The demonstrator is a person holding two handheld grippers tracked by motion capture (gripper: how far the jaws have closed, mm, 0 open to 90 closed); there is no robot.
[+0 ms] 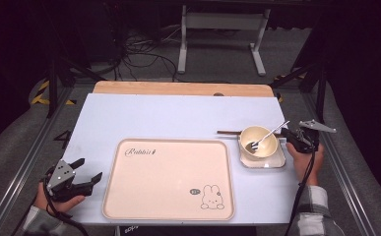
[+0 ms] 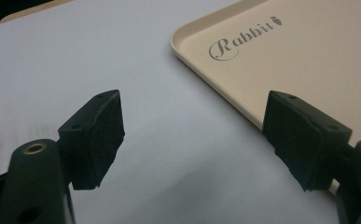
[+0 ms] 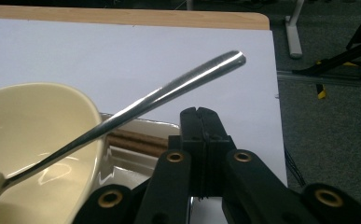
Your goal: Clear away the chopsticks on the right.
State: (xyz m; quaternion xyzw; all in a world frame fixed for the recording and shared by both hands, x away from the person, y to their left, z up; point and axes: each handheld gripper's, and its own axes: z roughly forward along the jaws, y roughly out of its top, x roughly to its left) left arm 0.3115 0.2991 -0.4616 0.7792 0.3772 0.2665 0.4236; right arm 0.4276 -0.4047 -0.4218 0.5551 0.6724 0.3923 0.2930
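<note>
A cream bowl (image 1: 263, 145) stands on a small clear square dish (image 1: 264, 163) at the right of the white mat. A metal spoon (image 1: 270, 134) lies in the bowl, its handle jutting out to the right. My right gripper (image 1: 285, 132) is just right of the bowl, below the handle's end. In the right gripper view its jaws (image 3: 200, 116) are pressed together with nothing between them, and the spoon (image 3: 169, 95) crosses above them, rising out of the bowl (image 3: 38, 140). My left gripper (image 1: 90, 168) rests open by the left edge of the big pink tray (image 1: 168, 177).
The tray (image 2: 308, 56) is printed with "Rabbit" and a bunny. A brown stick (image 1: 226, 132) lies left of the bowl, behind the dish (image 3: 141, 125). The white mat (image 1: 168, 115) covers a wooden tabletop (image 1: 178, 88). The table's right edge is close behind my right hand.
</note>
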